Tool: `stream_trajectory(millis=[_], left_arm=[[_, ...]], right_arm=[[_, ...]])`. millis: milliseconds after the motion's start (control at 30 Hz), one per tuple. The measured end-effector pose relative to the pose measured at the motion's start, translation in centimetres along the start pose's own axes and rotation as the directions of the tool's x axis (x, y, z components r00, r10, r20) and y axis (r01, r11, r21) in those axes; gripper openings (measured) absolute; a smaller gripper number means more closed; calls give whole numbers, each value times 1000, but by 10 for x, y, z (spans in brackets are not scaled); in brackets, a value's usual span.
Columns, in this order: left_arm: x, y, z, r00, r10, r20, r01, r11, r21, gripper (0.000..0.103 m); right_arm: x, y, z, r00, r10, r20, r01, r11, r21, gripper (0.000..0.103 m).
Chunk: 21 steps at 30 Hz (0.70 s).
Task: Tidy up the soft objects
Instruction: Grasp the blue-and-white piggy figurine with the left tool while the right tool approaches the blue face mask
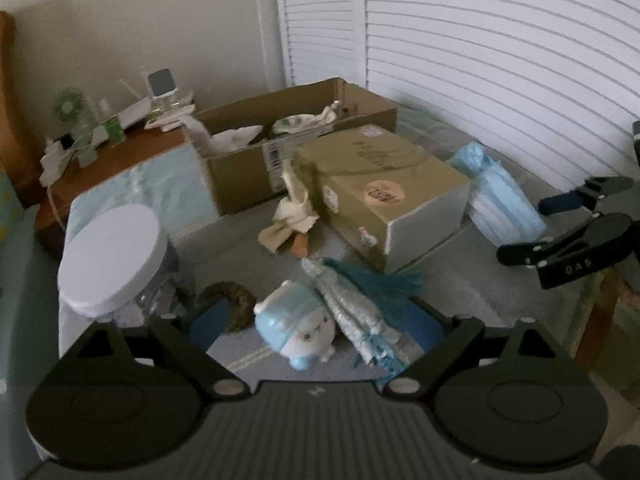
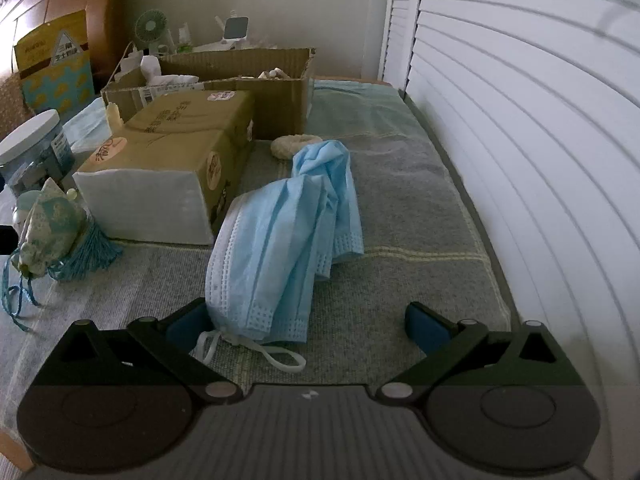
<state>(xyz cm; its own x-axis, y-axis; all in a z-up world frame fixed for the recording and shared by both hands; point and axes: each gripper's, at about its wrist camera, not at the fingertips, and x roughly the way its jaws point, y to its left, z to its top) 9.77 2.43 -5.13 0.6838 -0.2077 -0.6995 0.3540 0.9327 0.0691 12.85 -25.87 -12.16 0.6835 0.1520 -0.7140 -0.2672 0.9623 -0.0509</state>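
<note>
We hold both jaws spread wide and empty: our left gripper (image 1: 316,326) frames the plush toy (image 1: 298,326), our right gripper (image 2: 308,322) the face masks (image 2: 280,240).

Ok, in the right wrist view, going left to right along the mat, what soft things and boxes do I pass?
Patterned sachet with teal tassel → tissue pack → blue face masks → bare mat → white shutters.

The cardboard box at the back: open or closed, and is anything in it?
Open. The cardboard box has its flaps up, and white cloth and a patterned soft item show above its rim.
</note>
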Motion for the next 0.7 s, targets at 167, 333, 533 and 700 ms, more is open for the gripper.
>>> stream_trajectory(millis=[167, 333, 533, 700], left_arm=[[10, -1, 11, 998, -57, 11, 57, 998, 21, 94], [14, 5, 17, 994, -109, -21, 110, 993, 33, 93], [-5, 21, 5, 997, -64, -44, 69, 991, 118, 93], [4, 30, -9, 996, -28, -85, 40, 989, 143, 93]], right_arm=[[0, 0, -1, 1000, -2, 5, 2, 1000, 3, 103], [-1, 0, -1, 1000, -5, 5, 5, 1000, 5, 103], [-1, 0, 0, 1000, -4, 3, 4, 1000, 4, 103], [-1, 0, -1, 1000, -4, 7, 4, 1000, 2, 103]])
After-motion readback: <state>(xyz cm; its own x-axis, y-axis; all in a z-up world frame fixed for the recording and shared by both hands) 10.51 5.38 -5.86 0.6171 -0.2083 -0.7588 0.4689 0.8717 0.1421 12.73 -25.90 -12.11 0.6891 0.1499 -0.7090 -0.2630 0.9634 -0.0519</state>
